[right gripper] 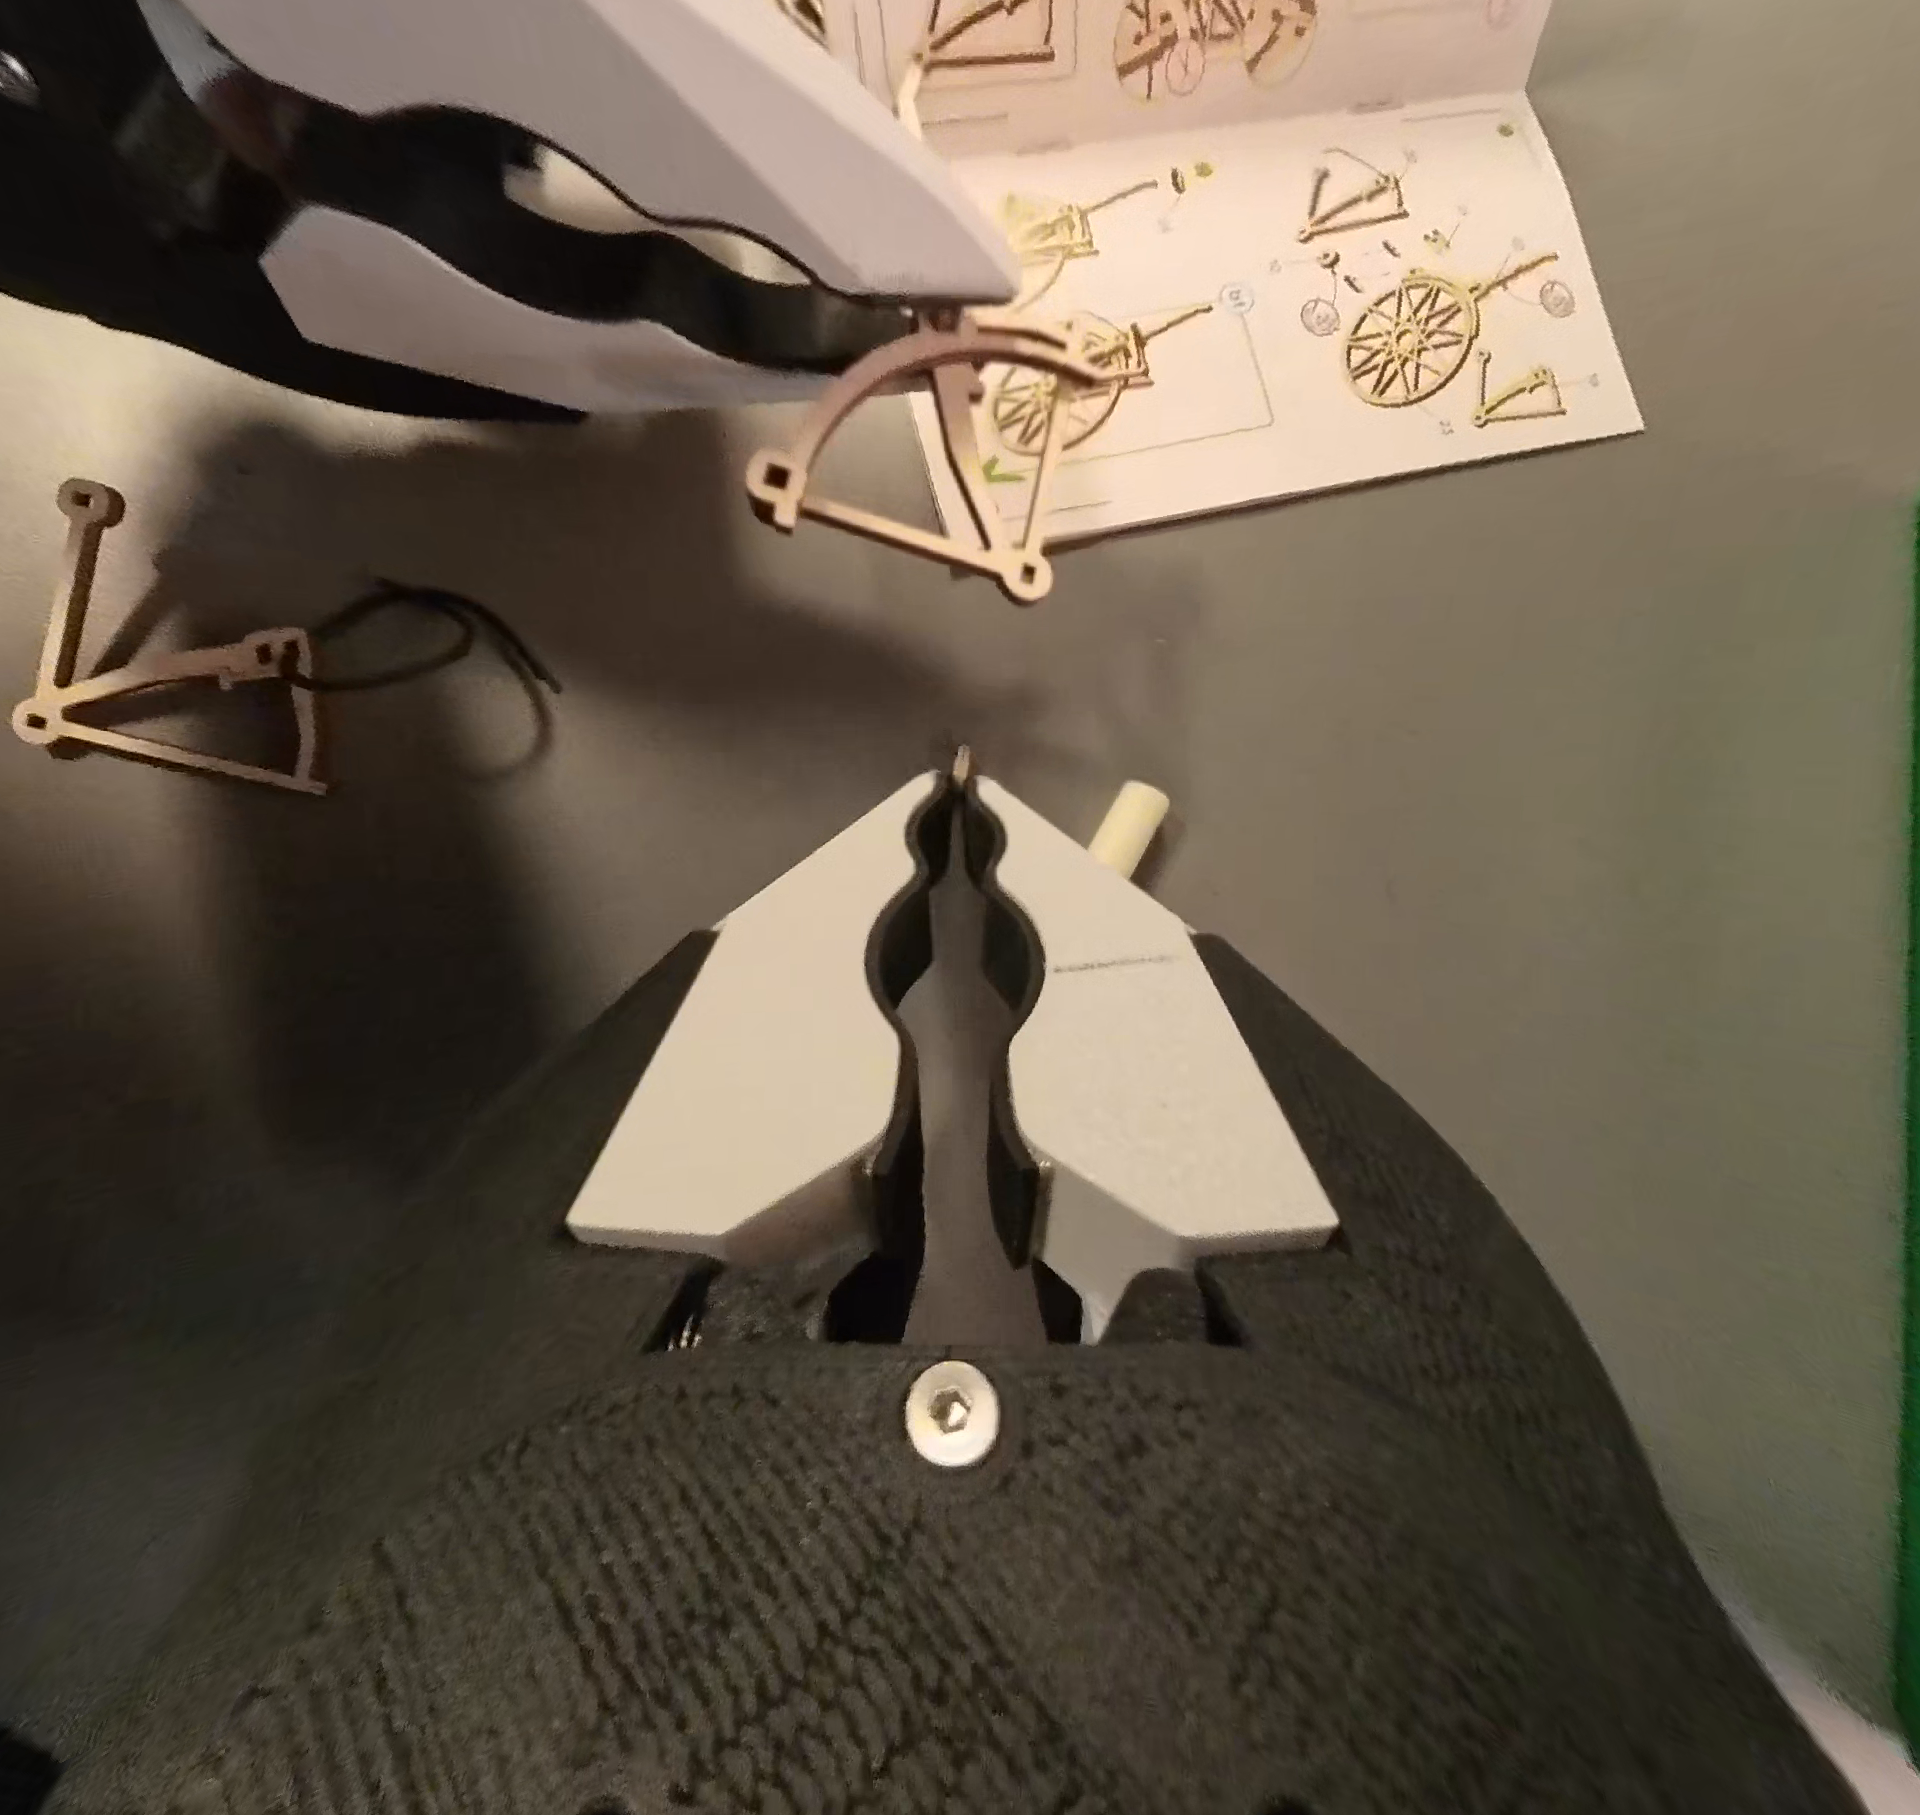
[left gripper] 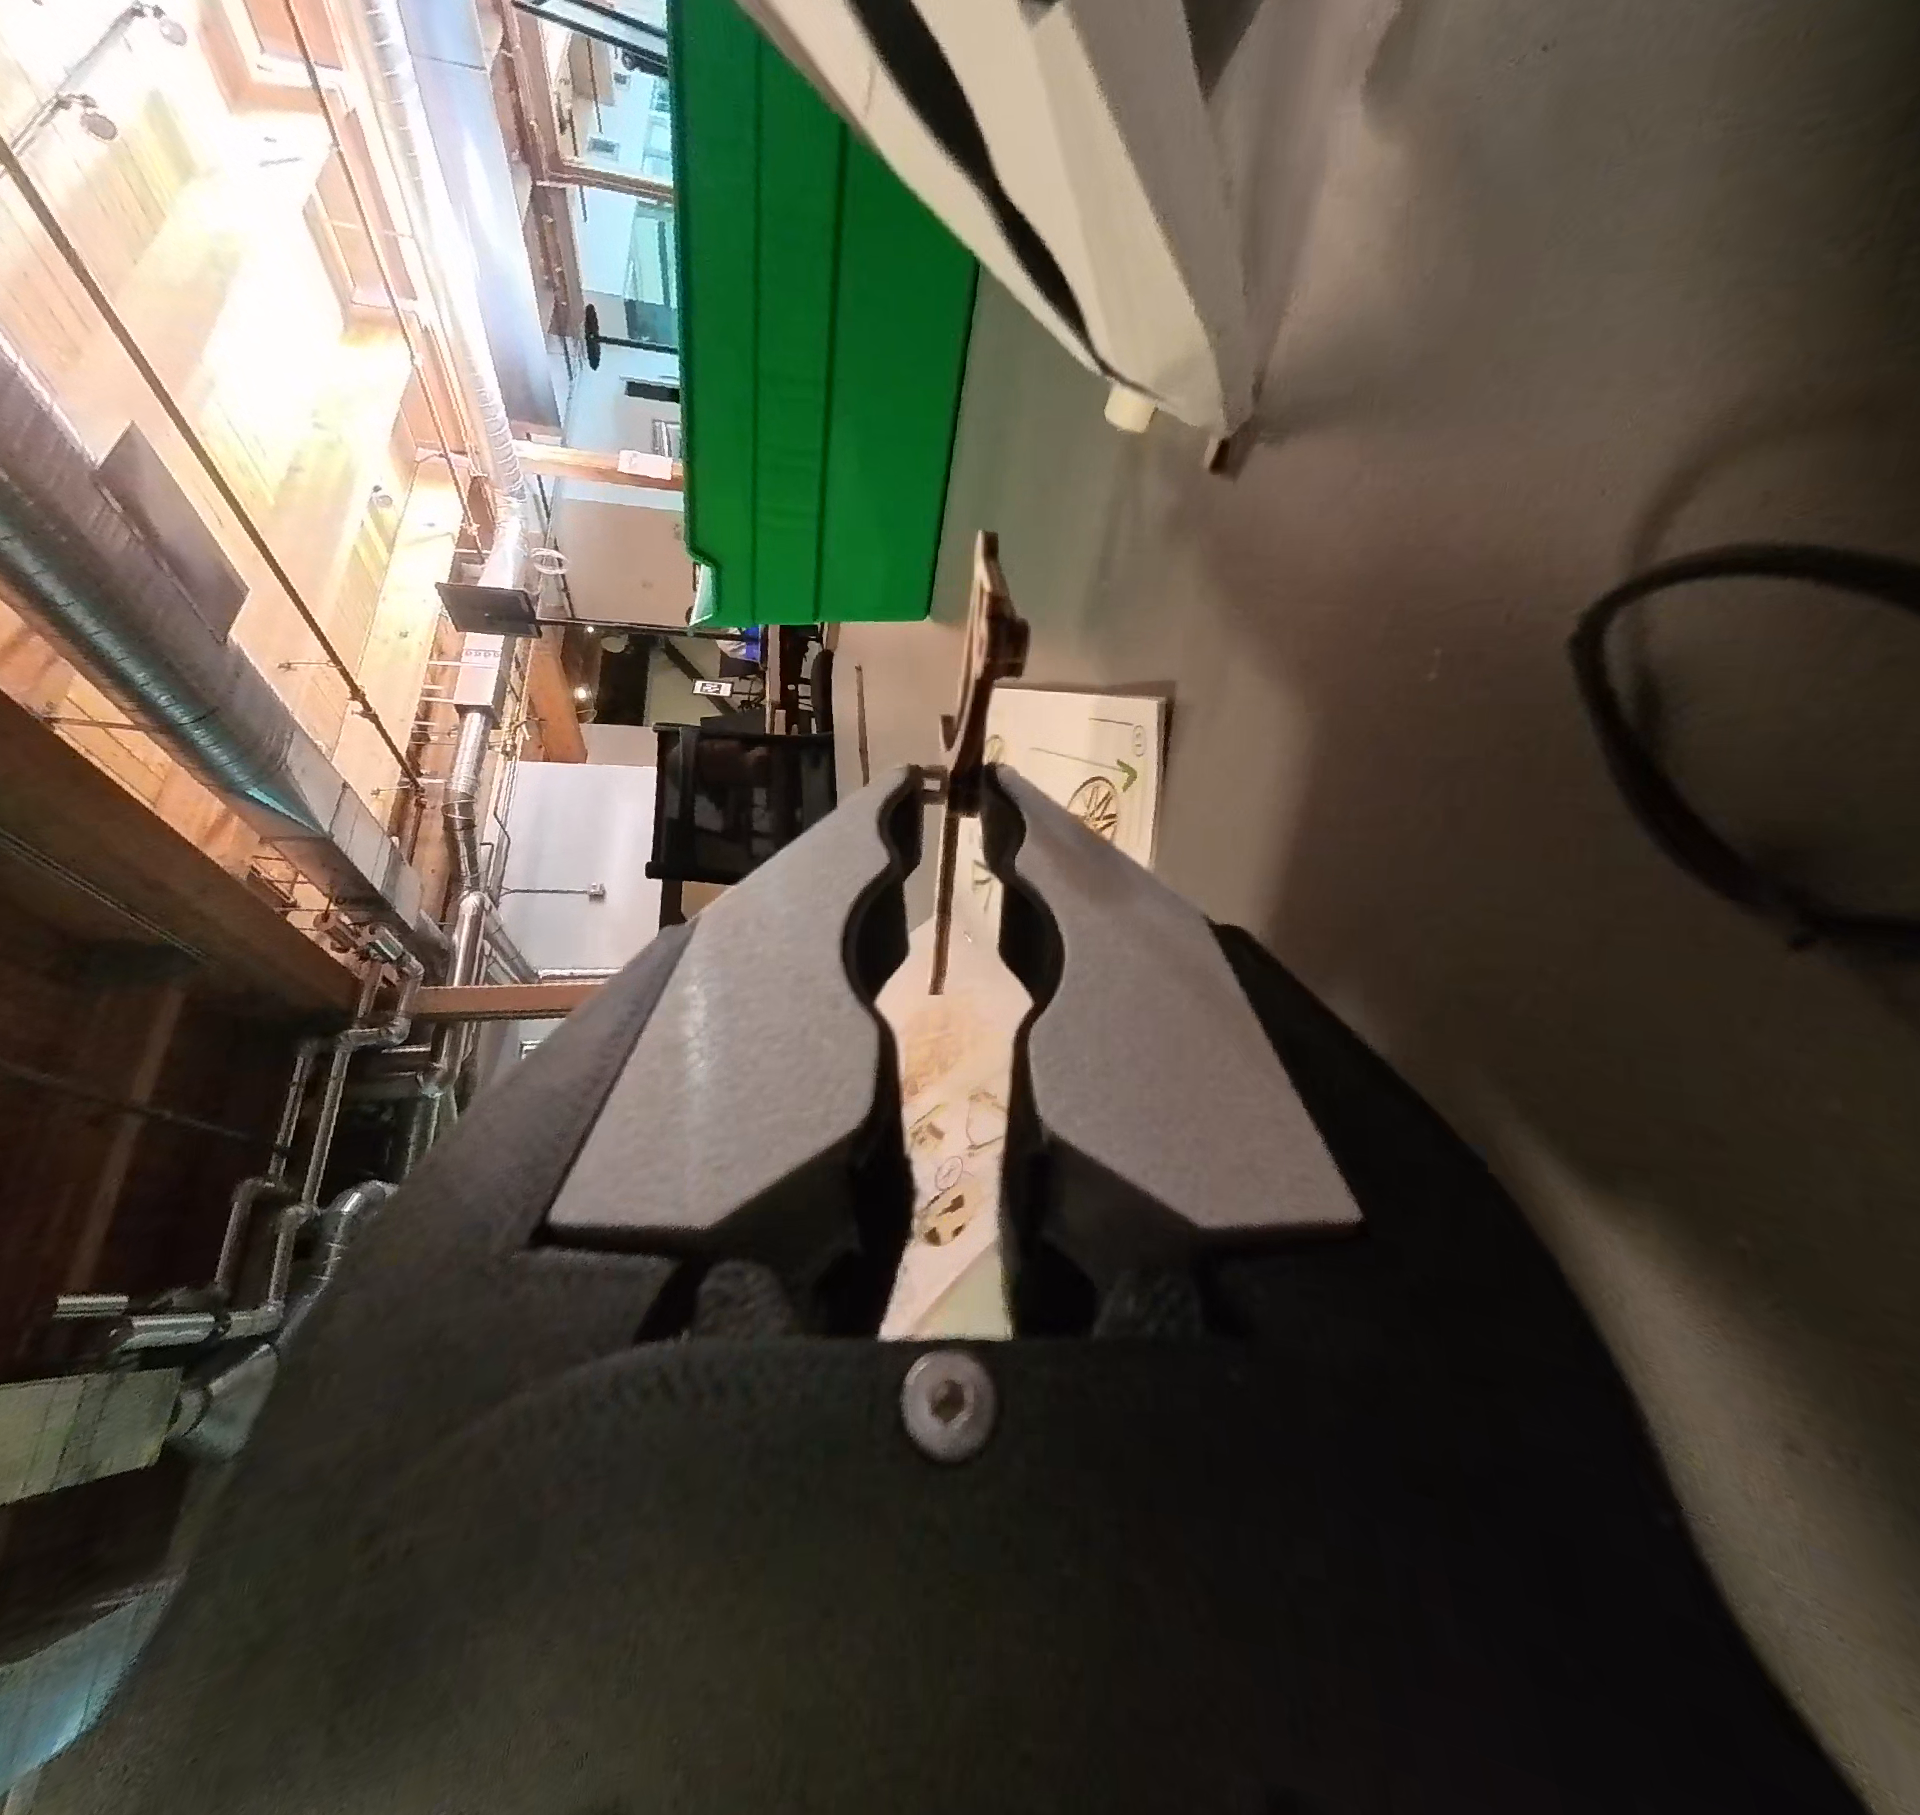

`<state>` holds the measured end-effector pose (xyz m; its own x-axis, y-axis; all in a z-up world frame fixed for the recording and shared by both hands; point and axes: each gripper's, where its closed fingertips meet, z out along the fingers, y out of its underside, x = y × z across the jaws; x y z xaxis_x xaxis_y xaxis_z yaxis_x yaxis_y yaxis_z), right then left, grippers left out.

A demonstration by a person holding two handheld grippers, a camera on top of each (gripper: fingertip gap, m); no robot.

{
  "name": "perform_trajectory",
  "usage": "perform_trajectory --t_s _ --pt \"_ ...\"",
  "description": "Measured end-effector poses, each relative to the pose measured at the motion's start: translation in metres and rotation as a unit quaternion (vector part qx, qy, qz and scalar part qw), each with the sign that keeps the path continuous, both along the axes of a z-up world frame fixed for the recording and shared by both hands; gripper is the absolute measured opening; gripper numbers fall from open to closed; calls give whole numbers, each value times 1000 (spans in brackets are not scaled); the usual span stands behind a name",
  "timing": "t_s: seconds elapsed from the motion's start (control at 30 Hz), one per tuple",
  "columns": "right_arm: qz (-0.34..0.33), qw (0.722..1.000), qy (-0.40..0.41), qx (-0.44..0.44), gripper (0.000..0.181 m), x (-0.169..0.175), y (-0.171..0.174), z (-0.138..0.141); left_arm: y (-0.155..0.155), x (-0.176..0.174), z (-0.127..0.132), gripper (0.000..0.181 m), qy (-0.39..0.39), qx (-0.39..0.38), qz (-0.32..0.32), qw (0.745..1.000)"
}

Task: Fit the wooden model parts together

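My left gripper [left gripper: 956, 791] is shut on a fan-shaped wooden frame [left gripper: 982, 664], seen edge-on and sticking out past the fingertips. The right wrist view shows the same gripper [right gripper: 935, 316] at the upper left, pinching the top of that quarter-circle frame [right gripper: 831, 508] and holding it above the grey table [right gripper: 1351, 726]. My right gripper [right gripper: 961, 778] is shut on a small thin wooden piece [right gripper: 962, 759] that pokes out between its tips, low over the table. The left wrist view shows it at the top [left gripper: 1226, 435].
A second fan-shaped wooden frame [right gripper: 177, 695] lies at the left with a black cord [right gripper: 447, 643] beside it. An open instruction booklet [right gripper: 1351, 238] lies at the far right. A cream peg [right gripper: 1130, 818] shows beside my right finger. A green bin [left gripper: 821, 311] stands behind. Some 7 centimeters of space lies between my two pairs of fingers.
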<state>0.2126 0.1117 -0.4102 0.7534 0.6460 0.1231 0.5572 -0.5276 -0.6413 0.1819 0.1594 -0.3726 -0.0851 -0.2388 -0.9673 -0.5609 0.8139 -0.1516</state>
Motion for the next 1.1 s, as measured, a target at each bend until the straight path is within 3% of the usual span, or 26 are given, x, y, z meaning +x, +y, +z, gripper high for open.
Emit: perform_trajectory --t_s 0.13,0.23,0.3,0.37,0.47,0.73,0.93,1.1 --pt "87 993 -73 44 0 -3 0 8 -2 1 -4 9 13 4 -5 1000" --pt "214 947 -186 148 0 -11 -1 33 -5 1 -10 9 29 -1 -12 999" --pt "316 870 -308 220 0 -17 -2 45 -6 2 -14 9 42 2 -18 999" --pt "405 772 -416 259 0 -22 -5 47 -8 2 -16 9 51 8 -21 998" --pt "489 654 -502 286 0 -30 -6 45 -11 2 -20 9 62 11 -26 998" --pt "589 462 -581 321 0 -37 -6 36 -14 1 -29 9 84 -9 -34 996" --pt "629 385 -590 328 0 -36 -9 25 -16 1 -30 9 85 -15 -37 996" --pt "645 366 -588 322 0 -36 -11 22 -16 1 -30 9 85 -13 -38 996"
